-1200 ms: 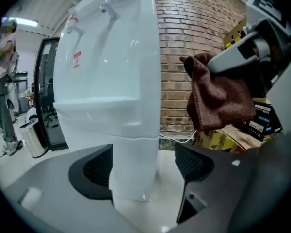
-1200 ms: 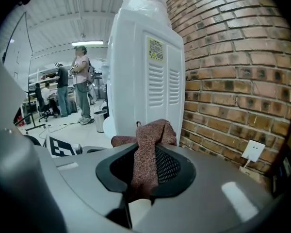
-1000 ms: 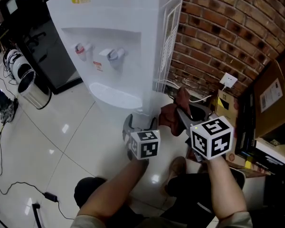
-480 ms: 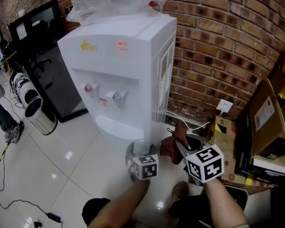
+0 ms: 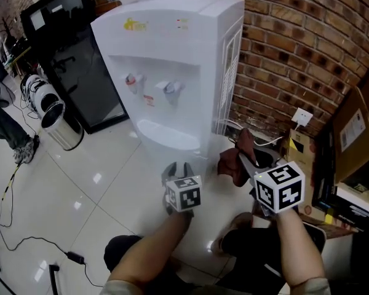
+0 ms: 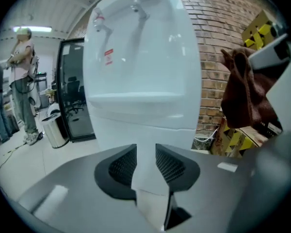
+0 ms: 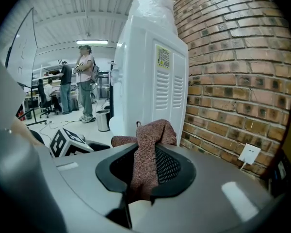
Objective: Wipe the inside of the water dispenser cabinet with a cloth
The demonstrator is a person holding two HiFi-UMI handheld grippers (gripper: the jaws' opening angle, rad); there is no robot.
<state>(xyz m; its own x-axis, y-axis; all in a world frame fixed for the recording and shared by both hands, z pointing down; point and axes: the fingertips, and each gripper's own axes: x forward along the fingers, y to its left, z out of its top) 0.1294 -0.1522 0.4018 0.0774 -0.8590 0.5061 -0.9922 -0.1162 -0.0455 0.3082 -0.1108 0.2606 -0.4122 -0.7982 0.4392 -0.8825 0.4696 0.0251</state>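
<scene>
Fingers of the right gripper clamp the brown cloth, off to the right side of the dispenser, by the brick wall; left gripper is nearer – cabinet front dead ahead, jaws just narrowed w/ white panel filling the gap; can't tell if pads bite. Door looks shut – prob. left opens it first.
</scene>
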